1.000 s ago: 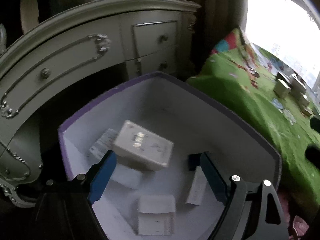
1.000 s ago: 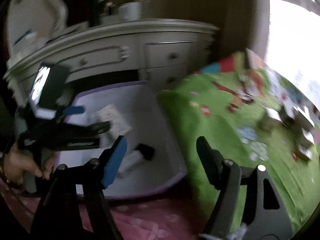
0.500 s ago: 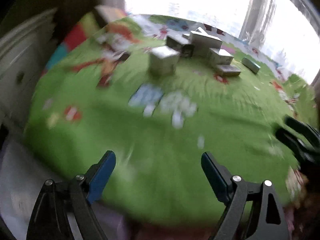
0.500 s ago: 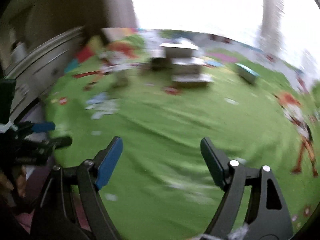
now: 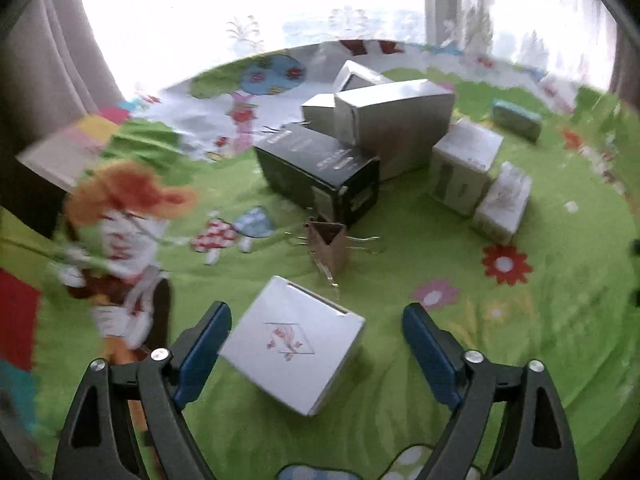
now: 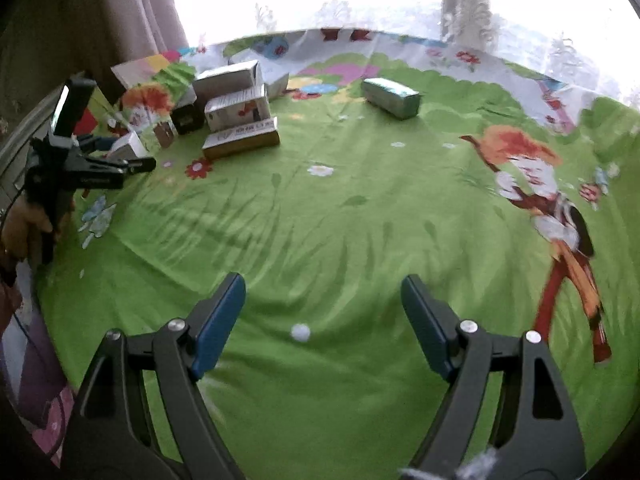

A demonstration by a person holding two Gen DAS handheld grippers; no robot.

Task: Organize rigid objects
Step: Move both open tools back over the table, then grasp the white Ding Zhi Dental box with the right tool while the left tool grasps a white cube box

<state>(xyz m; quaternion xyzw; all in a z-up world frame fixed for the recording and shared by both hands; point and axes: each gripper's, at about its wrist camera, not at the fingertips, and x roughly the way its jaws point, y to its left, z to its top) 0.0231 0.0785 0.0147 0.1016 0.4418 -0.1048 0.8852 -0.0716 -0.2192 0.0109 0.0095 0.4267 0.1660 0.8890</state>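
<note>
A white box with a red drawing (image 5: 294,340) lies on the green blanket (image 5: 480,360). My left gripper (image 5: 316,312) straddles it, jaws closing, and a gap still shows on the right side. Behind it stand a black box (image 5: 320,168), a large silver box (image 5: 396,116), two white boxes (image 5: 464,164) and a binder clip (image 5: 330,246). My right gripper (image 6: 322,292) hangs open over bare blanket with nothing between its fingers. In the right wrist view the left gripper (image 6: 120,154) is at the far left, by the box cluster (image 6: 236,110).
A teal box (image 6: 390,98) lies apart at the back of the blanket. A hand (image 6: 24,220) holds the left gripper at the left edge. Curtains (image 6: 136,4) and a bright window close off the far side. The blanket is open in the middle and right.
Both grippers swung away from the purple-rimmed bin by the dresser and over the green blanket. The left one now has the white box between its fingers.
</note>
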